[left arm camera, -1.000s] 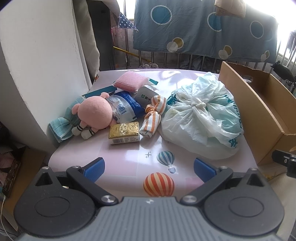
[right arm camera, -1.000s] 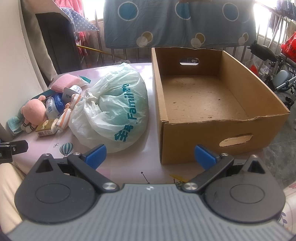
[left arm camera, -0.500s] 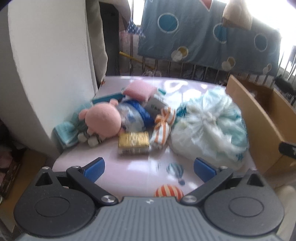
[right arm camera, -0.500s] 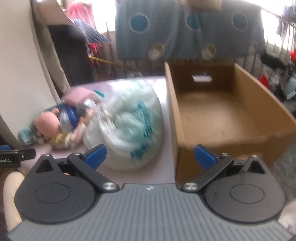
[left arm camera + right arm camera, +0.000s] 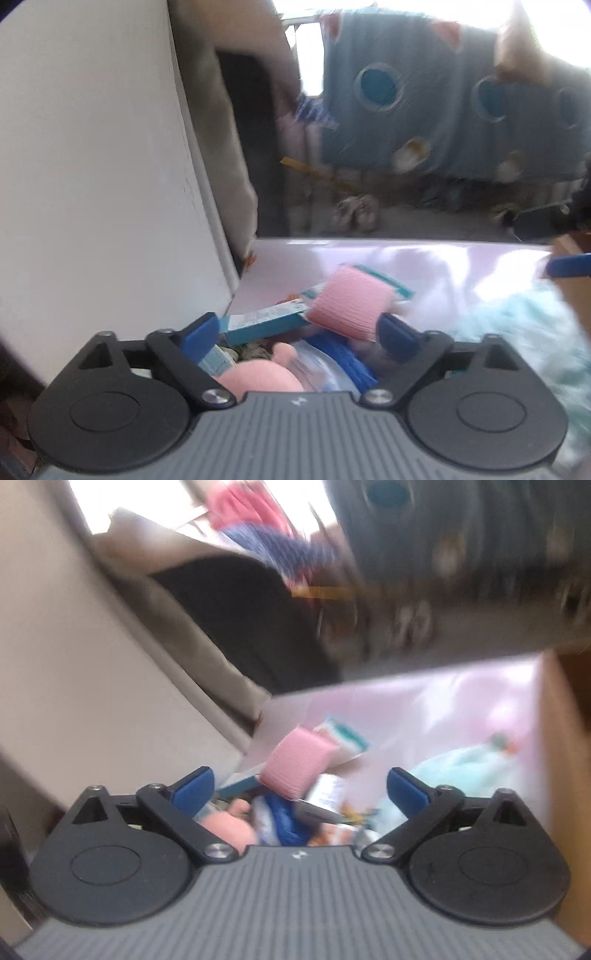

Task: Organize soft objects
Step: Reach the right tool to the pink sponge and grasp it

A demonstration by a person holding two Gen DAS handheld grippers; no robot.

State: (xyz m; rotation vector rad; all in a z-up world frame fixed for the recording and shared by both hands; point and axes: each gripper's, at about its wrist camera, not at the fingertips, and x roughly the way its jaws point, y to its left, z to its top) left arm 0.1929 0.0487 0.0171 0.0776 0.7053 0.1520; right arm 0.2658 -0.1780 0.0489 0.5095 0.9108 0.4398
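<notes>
Having closed in, both claws gape over pile.

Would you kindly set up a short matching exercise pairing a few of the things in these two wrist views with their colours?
Things:
1. folded cloth pad
2. flat carton
3. box wall
4. plush toy

Colours:
A. cardboard brown
B. teal with a white label
C. smooth pale pink, rounded
D. ribbed pink, squarish

Pairs: 1-D, 2-B, 3-A, 4-C
</notes>
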